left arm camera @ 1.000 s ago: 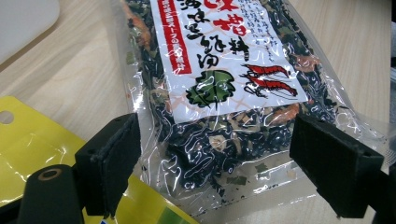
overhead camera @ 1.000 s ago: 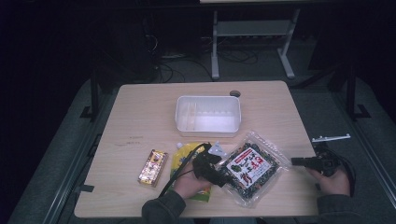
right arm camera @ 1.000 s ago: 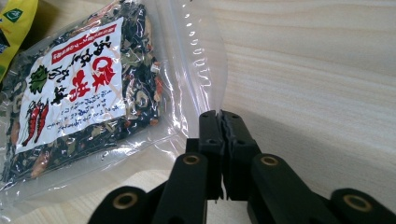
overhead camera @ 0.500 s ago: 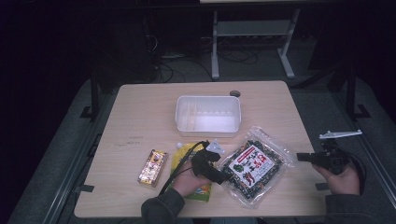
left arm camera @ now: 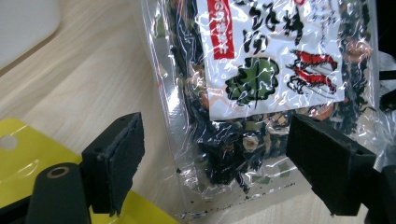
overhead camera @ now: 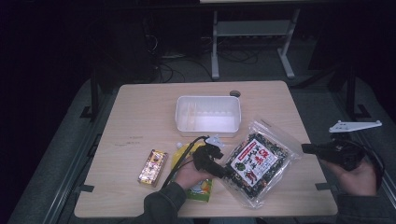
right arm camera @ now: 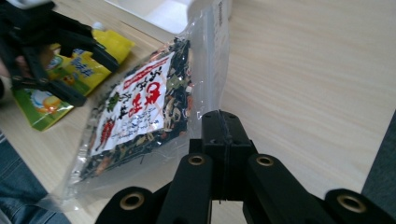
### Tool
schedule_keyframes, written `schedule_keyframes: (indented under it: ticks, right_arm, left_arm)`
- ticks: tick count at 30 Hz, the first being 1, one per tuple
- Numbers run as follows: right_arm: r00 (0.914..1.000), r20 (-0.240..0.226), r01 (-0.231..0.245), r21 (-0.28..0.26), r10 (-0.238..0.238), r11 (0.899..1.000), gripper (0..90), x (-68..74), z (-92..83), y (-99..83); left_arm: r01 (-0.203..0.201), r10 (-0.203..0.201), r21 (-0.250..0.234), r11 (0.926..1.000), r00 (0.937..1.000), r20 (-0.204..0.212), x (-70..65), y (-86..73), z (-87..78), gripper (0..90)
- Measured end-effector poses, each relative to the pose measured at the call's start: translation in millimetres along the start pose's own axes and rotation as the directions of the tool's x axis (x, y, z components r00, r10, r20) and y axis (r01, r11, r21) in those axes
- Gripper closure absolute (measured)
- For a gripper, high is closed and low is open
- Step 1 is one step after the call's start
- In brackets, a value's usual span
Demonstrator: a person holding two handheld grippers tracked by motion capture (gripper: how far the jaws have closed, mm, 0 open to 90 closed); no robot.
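the white tub [overhead camera: 208, 115] at the far middle of the table [overhead camera: 140, 116] has nothing in it as far as i can see, so by my reckoning the packing has barely begun. the clear snack bag [overhead camera: 256, 161] of dark mix with the red-and-white label lies flat on the wood, just in front of the tub's near right corner. the left gripper [overhead camera: 229, 171] is down at the bag's near left edge, and in the left gripper view its jaws stand wide with the bag's [left arm camera: 261, 93] corner between them; the pads [left arm camera: 122, 158] are not pressing on it, so nothing is gripped. under that hand lies a yellow pouch [overhead camera: 198, 189], and a small gold packet [overhead camera: 152, 167] sits well to its left, both untouched on the table. the right gripper [overhead camera: 306, 148] hangs off the table's right edge, jaws pressed together on nothing, apart from the bag. what's left, i'd judge, is closing on the bag, lifting it into the tub, then the other two.
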State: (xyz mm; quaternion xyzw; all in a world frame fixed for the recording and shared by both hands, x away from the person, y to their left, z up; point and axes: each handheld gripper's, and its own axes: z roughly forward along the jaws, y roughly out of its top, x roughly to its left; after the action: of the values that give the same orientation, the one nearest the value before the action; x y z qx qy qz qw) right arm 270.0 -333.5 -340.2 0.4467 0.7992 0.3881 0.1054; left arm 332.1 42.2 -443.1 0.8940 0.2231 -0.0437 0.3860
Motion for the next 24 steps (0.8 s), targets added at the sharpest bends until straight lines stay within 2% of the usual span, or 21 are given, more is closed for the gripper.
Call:
schedule_keyframes:
  ticks: [1, 2, 4, 6, 7, 8, 9, 11, 15, 17, 18, 19, 20, 22, 23, 24]
  right_arm:
    - [1.0, 0.0, 0.0, 0.0, 0.0, 1.0, 90.0, 0.0, 0.0, 0.0]
    - [0.9997, -0.002, 0.025, -0.014, -0.025, 1.0, 90.0, 6.5, -7.6, 5.9]
    - [0.9988, -0.001, 0.05, -0.027, -0.05, 0.998, 90.0, 12.0, -14.3, 11.6]
    - [0.9982, -0.004, 0.06, -0.032, -0.06, 0.998, 90.0, 14.4, -17.2, 14.3]
    - [0.9977, -0.009, 0.067, -0.037, -0.068, 0.997, 90.0, 16.6, -19.8, 16.8]
    - [0.9962, -0.014, 0.086, -0.044, -0.087, 0.995, 90.0, 20.7, -23.6, 21.2]
    - [0.9962, -0.014, 0.086, -0.044, -0.087, 0.995, 90.0, 20.7, -23.6, 21.2]
    - [0.9937, -0.015, 0.11, -0.046, -0.111, 0.993, 90.0, 26.0, -27.0, 26.5]
    - [0.992, -0.022, 0.123, -0.051, -0.125, 0.991, 90.0, 28.6, -28.1, 30.1]
    - [0.9914, -0.035, 0.124, -0.059, -0.126, 0.991, 90.0, 29.5, -27.9, 32.8]
    - [0.991, -0.039, 0.126, -0.061, -0.128, 0.99, 90.0, 29.5, -27.7, 33.7]
    - [0.9908, -0.043, 0.126, -0.063, -0.129, 0.99, 90.0, 29.6, -27.4, 34.4]
    - [0.9908, -0.043, 0.126, -0.063, -0.129, 0.99, 90.0, 29.6, -27.4, 34.4]
    - [0.9907, -0.044, 0.126, -0.059, -0.129, 0.99, 90.0, 29.3, -26.1, 35.8]
    - [0.9907, -0.044, 0.126, -0.067, -0.129, 0.99, 90.0, 28.3, -25.1, 36.2]
    - [0.9907, -0.044, 0.126, -0.067, -0.129, 0.99, 90.0, 28.3, -25.1, 36.2]
  left_arm:
    - [-0.006, 0.006, 0.003, 1.0, 1.0, 0.001, 0.2, 0.5, 0.7, 18.8]
    - [0.002, -0.002, 0.0, 1.0, 0.9999, 0.016, 1.8, 1.3, 1.8, 18.9]
    - [0.009, -0.009, -0.006, 0.9999, 0.9998, 0.017, 3.7, 2.3, 3.3, 18.9]
    - [0.007, -0.007, -0.007, 1.0, 0.9997, 0.024, 5.0, 3.0, 3.9, 18.9]
    - [0.013, -0.012, -0.012, 0.9999, 0.9993, 0.036, 6.1, 3.8, 4.7, 18.9]
    - [0.03, -0.028, -0.028, 0.9991, 0.9975, 0.065, 9.2, 5.5, 6.3, 18.9]
    - [0.03, -0.028, -0.028, 0.9991, 0.9975, 0.065, 9.2, 5.5, 6.3, 19.3]
    - [0.057, -0.051, -0.052, 0.997, 0.992, 0.116, 15.2, 7.4, 8.4, 19.7]
    - [0.069, -0.061, -0.049, 0.9965, 0.9872, 0.148, 19.6, 8.5, 10.8, 24.2]
    - [0.076, -0.066, -0.047, 0.996, 0.9807, 0.184, 22.9, 8.0, 12.3, 27.9]
    - [0.076, -0.066, -0.047, 0.996, 0.9807, 0.184, 22.9, 8.0, 12.3, 30.6]
    - [0.073, -0.06, -0.052, 0.996, 0.9753, 0.213, 24.0, 7.5, 11.8, 34.0]
    - [0.073, -0.06, -0.052, 0.996, 0.9753, 0.213, 24.0, 7.5, 11.8, 38.0]
    - [0.062, -0.049, -0.052, 0.9967, 0.9742, 0.22, 24.0, 7.5, 10.0, 39.6]
    - [0.058, -0.043, -0.056, 0.9967, 0.9725, 0.229, 24.8, 6.6, 7.4, 47.2]
    - [0.058, -0.043, -0.056, 0.9967, 0.9725, 0.229, 24.8, 6.6, 7.4, 50.0]
